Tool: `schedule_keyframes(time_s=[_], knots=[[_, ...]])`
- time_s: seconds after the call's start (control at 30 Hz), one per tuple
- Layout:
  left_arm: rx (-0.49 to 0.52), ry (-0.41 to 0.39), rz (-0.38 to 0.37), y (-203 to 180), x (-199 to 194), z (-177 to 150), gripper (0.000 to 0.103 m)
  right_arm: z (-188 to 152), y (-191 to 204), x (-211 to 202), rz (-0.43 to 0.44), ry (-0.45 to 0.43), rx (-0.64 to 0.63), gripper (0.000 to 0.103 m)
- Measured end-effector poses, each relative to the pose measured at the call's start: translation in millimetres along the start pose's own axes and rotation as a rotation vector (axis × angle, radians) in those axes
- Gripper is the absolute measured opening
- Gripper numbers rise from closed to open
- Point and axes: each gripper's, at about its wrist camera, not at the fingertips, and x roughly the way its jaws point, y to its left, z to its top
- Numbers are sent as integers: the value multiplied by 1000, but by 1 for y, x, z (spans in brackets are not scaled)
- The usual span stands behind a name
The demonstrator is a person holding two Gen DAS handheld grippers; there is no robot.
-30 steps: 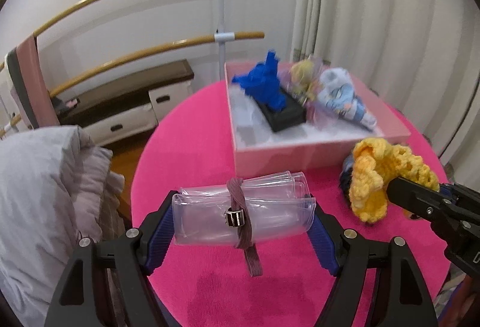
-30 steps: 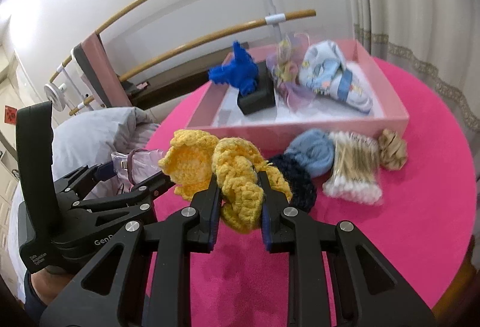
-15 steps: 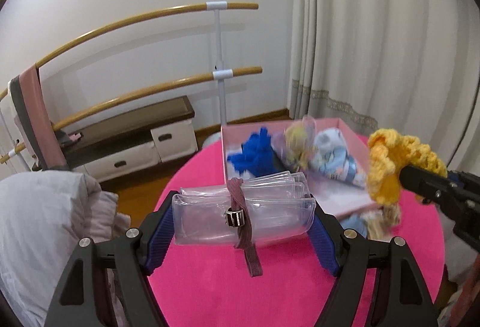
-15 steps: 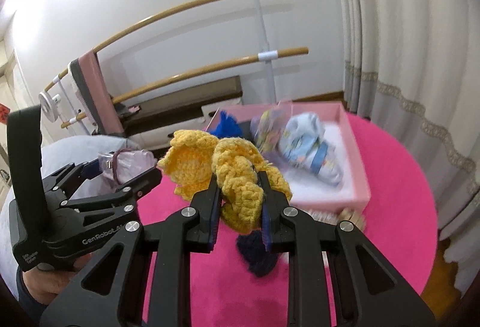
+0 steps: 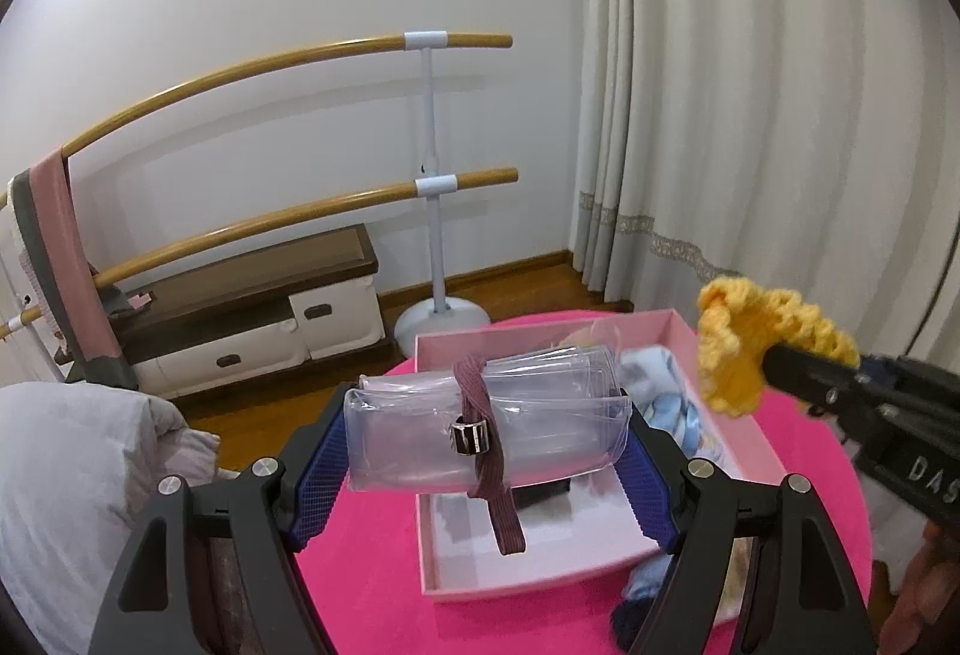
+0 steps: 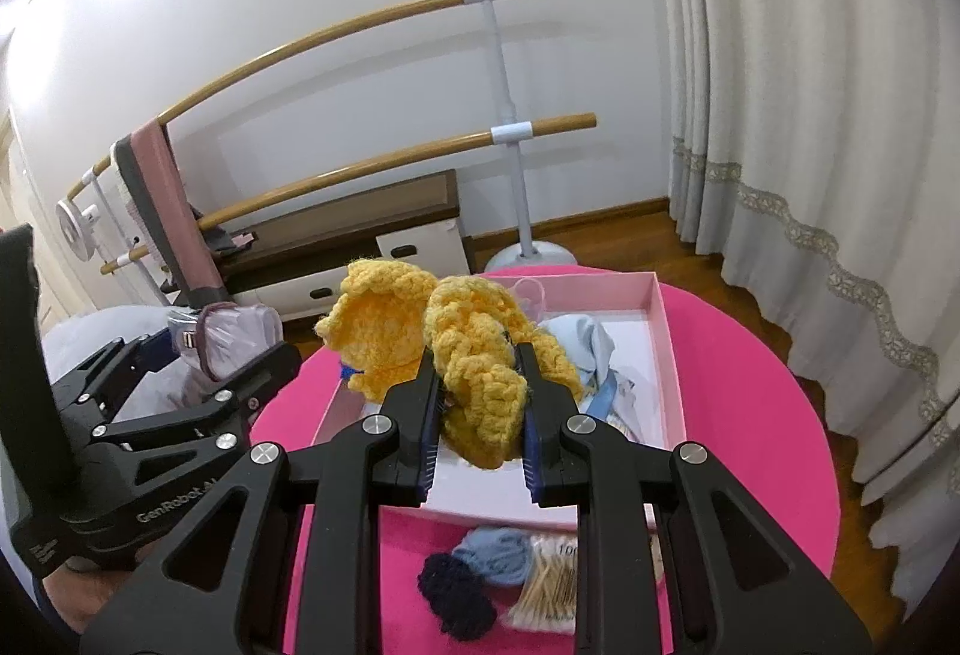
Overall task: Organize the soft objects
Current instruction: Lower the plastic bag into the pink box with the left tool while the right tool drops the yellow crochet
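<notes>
Desk [image 6: 750, 415]: round, covered in bright pink; it carries the box and a few loose soft things.

Pink box [image 6: 663, 355]: open and shallow, on the far half of the desk. Inside are a pale blue cloth bundle [image 6: 585, 346], something in clear wrap at the far side, and a dark item in the near part that is mostly hidden (I cannot tell what it is).

Left tongs [image 5: 486, 430]: spread wide, closed on the two ends of a clear plastic pouch roll [image 5: 486, 415] bound with a mauve strap and metal buckle. The roll hangs above the box's near left part.

Right tongs [image 6: 480, 409]: drawn close together, pinching a yellow crochet piece [image 6: 474, 355] that bulges up and to the left, held over the box's near half.

Loose things: a dark navy knit ball [image 6: 459, 598], a light blue knit ball [image 6: 501, 556] and a pack of cotton swabs [image 6: 549, 592] lie on the desk just outside the box's near wall.

Step in hand: probably setting both held things into the box.

Doing it well: lower each over bare white floor, clear of the bundle, and let the crochet settle before spreading the tongs. The pouch roll is slick and springy, so place it flat, strap up, with the two tongs kept apart.
</notes>
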Motion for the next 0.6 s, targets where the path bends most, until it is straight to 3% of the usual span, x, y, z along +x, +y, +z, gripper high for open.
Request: schedule_keyframes(time_s=[0.6], knots=[[-44, 17, -22, 12, 66, 19, 75, 4, -26, 33, -41, 30, 42, 21]])
